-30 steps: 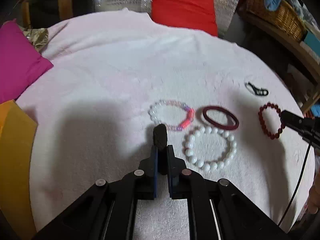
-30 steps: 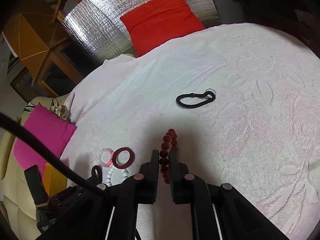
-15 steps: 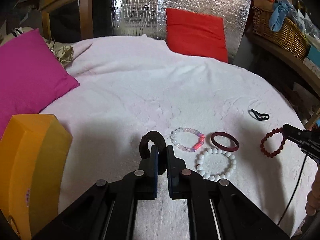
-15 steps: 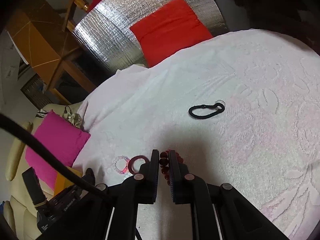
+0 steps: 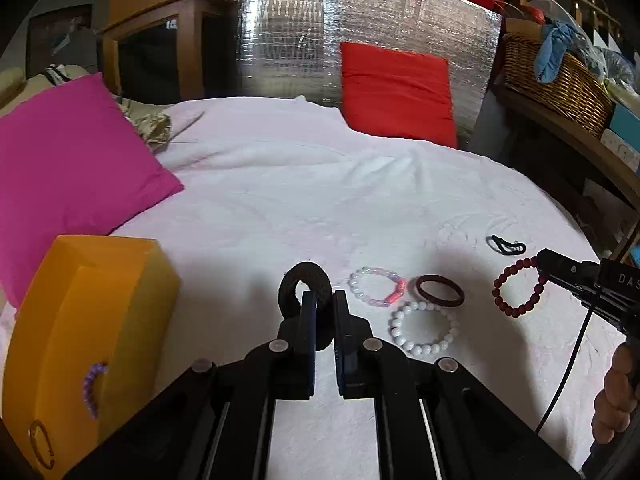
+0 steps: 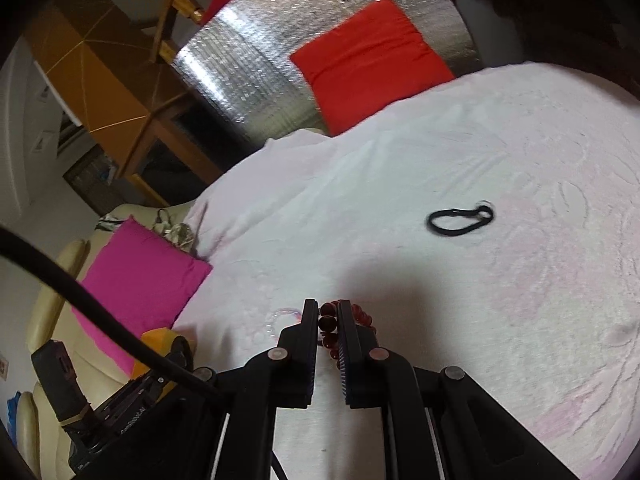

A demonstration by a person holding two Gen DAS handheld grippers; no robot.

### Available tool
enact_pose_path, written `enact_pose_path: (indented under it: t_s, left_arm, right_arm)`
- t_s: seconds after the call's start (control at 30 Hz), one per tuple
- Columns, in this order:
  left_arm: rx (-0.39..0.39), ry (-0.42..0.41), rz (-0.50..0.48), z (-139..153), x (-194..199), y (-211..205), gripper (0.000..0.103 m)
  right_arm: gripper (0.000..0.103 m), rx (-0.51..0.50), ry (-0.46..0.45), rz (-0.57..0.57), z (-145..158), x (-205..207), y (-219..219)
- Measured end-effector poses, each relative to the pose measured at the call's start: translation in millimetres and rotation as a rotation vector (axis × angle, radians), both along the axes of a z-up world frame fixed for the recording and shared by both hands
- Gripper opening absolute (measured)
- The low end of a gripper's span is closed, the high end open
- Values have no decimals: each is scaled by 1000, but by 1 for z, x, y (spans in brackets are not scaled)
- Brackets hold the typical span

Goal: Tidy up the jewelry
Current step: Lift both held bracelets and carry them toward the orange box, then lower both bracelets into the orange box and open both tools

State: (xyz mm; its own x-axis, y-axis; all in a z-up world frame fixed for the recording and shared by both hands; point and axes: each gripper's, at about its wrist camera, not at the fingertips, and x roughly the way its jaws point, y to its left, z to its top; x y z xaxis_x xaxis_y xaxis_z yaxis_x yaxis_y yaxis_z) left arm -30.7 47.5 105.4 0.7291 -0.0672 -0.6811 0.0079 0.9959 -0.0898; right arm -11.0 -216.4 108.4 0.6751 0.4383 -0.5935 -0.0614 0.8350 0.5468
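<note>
"DAS…" lettering on right gripper [image 5: 540,266] w/ red bead bracelet [image 5: 519,288]

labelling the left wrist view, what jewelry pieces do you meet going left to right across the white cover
black ring in the left hand-held gripper → pink and clear bead bracelet → dark red bangle → dark red bead bracelet held by the right hand-held gripper

Bedspread [image 5: 280,184] open ahead — orange box [image 5: 92,320] blocks left.

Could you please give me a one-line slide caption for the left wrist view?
Left gripper lifts a black ring beside the yellow box; three bracelets wait on the white cloth.
</note>
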Motion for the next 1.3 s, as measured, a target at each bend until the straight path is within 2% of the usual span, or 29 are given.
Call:
enact_pose_path:
  t_s: [0.43,0.93,1.13,1.3]
  left_arm:
    - [41,-50,132,20,-31,39,8]
    - [57,-103,339,36,-74,112,8]
    - [39,-43,459,21,-88,164,8]
    - [21,61,561,-5,-93,215,8]
  right_arm:
    - [11,-3,-33,105,14,-13,71]
    - [11,82,-154,311,52,-24,198]
    - [11,116,-141,407,45,-33,240]
    - [11,137,-98,495,34,-46,268]
